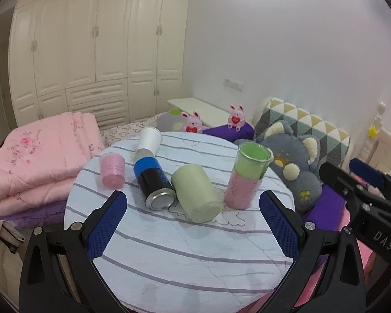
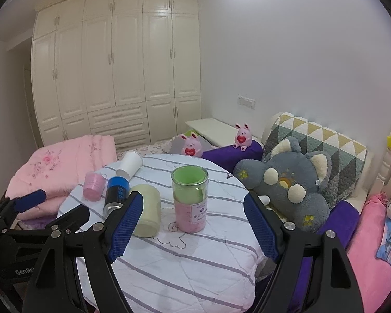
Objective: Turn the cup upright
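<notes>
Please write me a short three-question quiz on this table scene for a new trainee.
1. True or false: the pale green cup lies on its side on the striped table.
2. Multiple choice: what lies right beside that cup, on its left in the left wrist view? A) a fork B) the blue and black can C) a book
3. Fill in: the jaws of the left gripper and the right gripper are both ____ and hold nothing.

Key: 1 true. 2 B. 3 open. Note also that the tall clear cup and the small pink cup already stand upright, while the white paper cup lies tipped over.
</notes>
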Tool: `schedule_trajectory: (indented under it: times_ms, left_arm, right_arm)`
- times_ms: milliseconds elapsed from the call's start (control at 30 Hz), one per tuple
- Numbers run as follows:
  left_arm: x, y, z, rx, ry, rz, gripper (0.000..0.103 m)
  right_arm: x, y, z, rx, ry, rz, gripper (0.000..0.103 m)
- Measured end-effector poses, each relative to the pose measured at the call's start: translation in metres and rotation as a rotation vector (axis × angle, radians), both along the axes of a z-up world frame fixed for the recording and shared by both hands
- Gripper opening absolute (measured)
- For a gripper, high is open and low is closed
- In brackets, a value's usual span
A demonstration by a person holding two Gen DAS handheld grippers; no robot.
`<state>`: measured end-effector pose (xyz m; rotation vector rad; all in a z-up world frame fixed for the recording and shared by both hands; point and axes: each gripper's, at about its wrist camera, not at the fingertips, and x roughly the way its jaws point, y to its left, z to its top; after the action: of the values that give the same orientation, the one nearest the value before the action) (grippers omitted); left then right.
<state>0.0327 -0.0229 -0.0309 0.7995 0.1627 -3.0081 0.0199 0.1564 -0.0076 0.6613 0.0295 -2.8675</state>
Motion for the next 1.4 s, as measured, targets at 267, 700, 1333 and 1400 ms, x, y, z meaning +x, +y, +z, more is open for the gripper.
schedule_trajectory:
  times_ms: [267,700,1333,1400]
  left_arm:
    - [0.006,-0.005,0.0,0.021,0.055,0.0,0.103]
    - [0.004,-0.005,-0.001,0.0,0.061,0.002,0.103]
    - [0.0,0.0,-0.005,-0.048,0.067,0.021,0.103]
    - [0.0,0.001,-0.004,-0.052,0.066,0.021,0.103]
  right_arm:
    - [0.005,-0.007,0.001,0.008,0.031,-0.006,0.081]
    - [0.004,-0.01,-0.002,0.016,0.024,-0.015,0.081]
    - [-0.005,-0.008,-0.012,0.016,-0.002,-0.015,0.081]
    - [-0.006,-0.008,-0.012,0.018,-0.003,-0.016,0.081]
